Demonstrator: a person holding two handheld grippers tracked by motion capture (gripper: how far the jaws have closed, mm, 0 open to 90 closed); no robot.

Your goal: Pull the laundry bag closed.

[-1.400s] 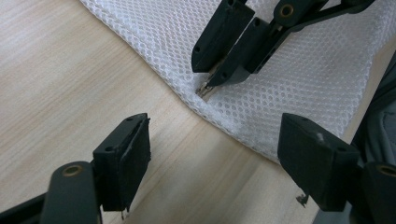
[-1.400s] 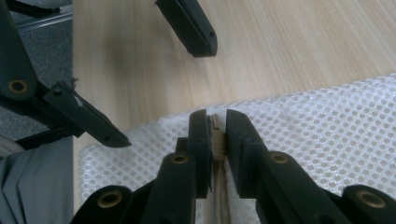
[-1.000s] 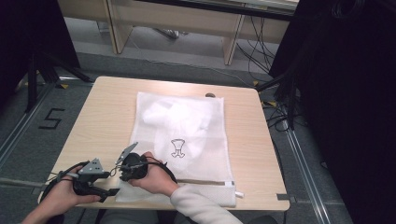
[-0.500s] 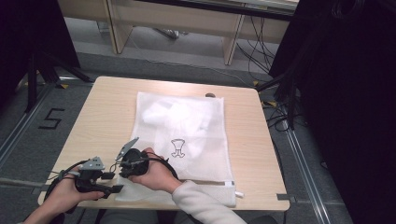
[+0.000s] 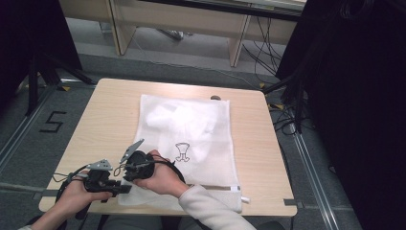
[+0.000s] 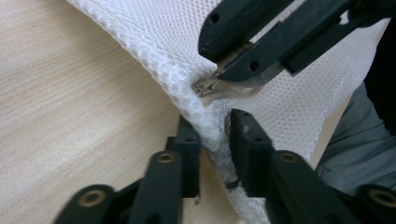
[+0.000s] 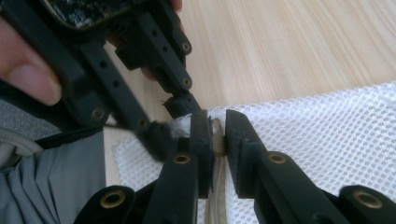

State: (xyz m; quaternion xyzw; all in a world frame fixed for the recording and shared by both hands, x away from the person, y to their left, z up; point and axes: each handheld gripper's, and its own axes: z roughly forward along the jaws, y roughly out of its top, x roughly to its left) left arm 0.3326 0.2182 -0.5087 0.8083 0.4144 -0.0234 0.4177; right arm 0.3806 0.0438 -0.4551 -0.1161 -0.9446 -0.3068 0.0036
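Observation:
A white mesh laundry bag (image 5: 191, 124) lies flat on the wooden table (image 5: 110, 110), with a small black drawing on it. At its near left corner, my right gripper (image 5: 128, 176) is shut on the metal zipper pull (image 6: 209, 87), which sits between its jaws (image 7: 218, 123). My left gripper (image 6: 215, 135) has just been closing. Its jaws now pinch the bag's bunched mesh edge (image 6: 212, 126) just below the pull. In the right gripper view, the left gripper (image 7: 172, 120) comes in from the upper left, with a person's thumb (image 7: 28, 79) on its body.
The bag's near edge runs along the table's front rim (image 5: 268, 211). A small dark object (image 5: 215, 97) lies at the bag's far edge. A taped "5" (image 5: 51, 122) marks the floor at left. Desk legs and cables (image 5: 282, 120) lie beyond the table.
The left gripper's jaws have closed in on the bag's corner edge. The right gripper has risen slightly, still holding the zipper pull.

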